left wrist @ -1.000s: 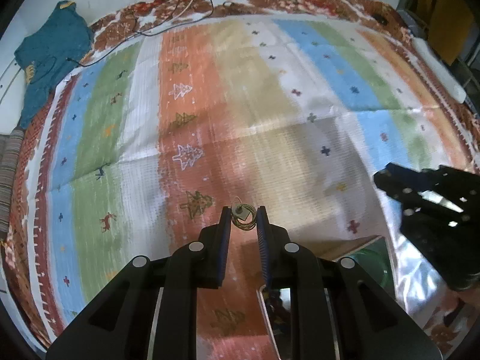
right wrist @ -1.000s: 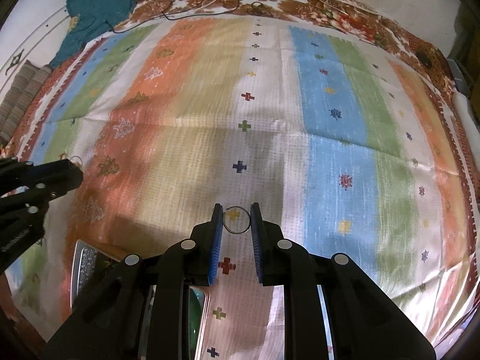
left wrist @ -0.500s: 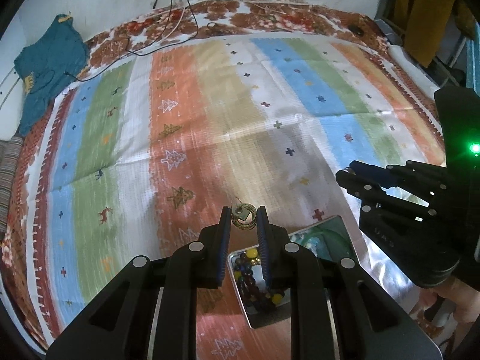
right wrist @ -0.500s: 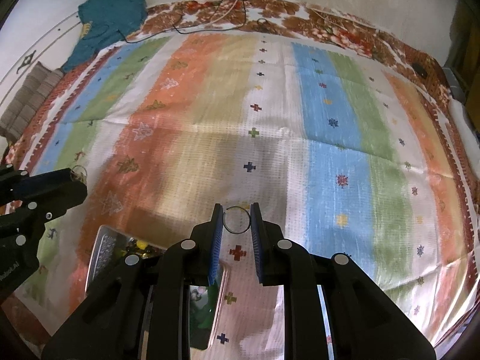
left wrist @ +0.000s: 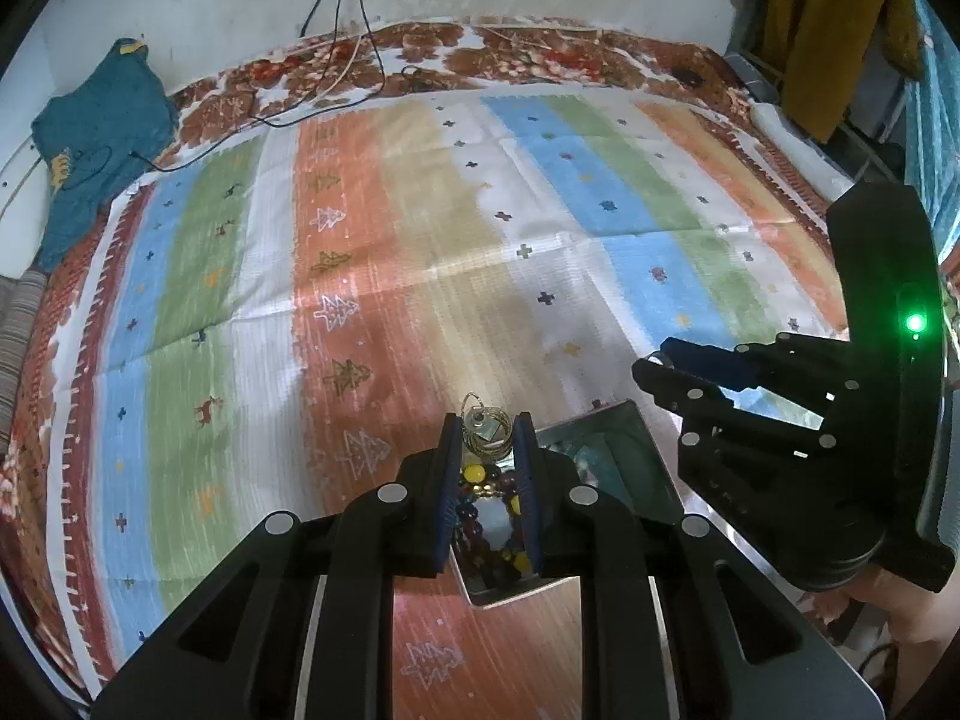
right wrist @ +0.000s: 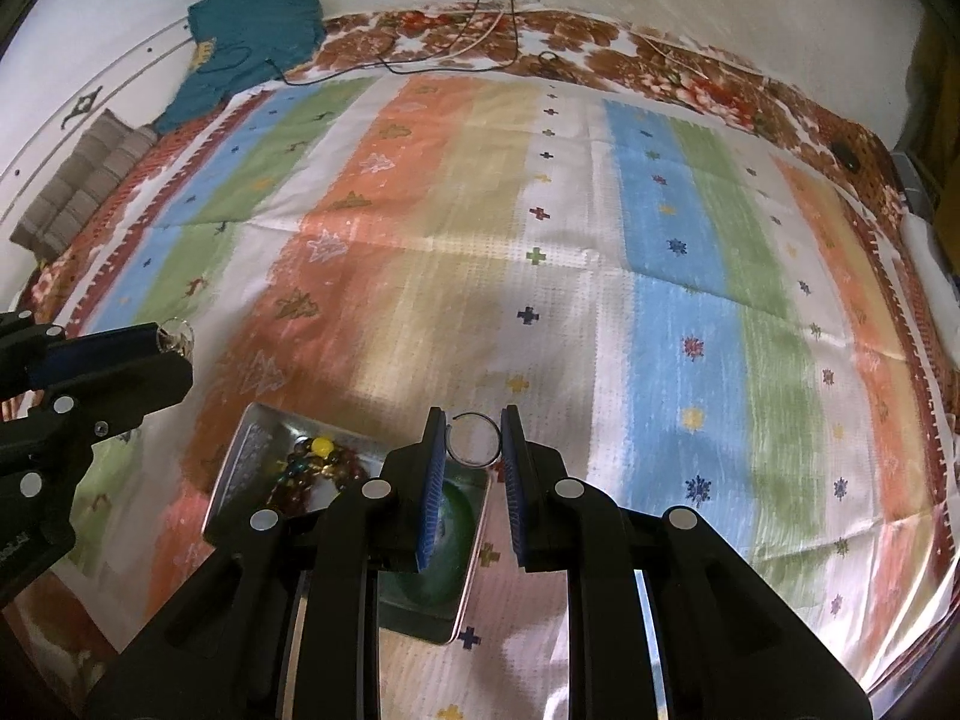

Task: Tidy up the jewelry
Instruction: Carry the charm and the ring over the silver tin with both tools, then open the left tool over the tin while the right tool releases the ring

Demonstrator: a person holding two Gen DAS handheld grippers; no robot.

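Left gripper (left wrist: 487, 429) pinching what looks like wire earrings (left wrist: 486, 435) above the tray (right wrist: 240, 468), right gripper (right wrist: 474, 438) clasping a ring (right wrist: 475, 439) above it, beads (right wrist: 312, 468) inside

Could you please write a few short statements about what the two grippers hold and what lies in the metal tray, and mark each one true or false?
1. The left gripper is shut on a small coiled gold-wire jewelry piece. True.
2. The right gripper is empty. False: it is shut on a thin silver ring.
3. The shiny rectangular metal tray holds multicoloured beads. True.
4. A green bangle lies on the striped mat outside the tray. False: it lies inside the tray.
5. A teal garment lies at the mat's far left corner. True.
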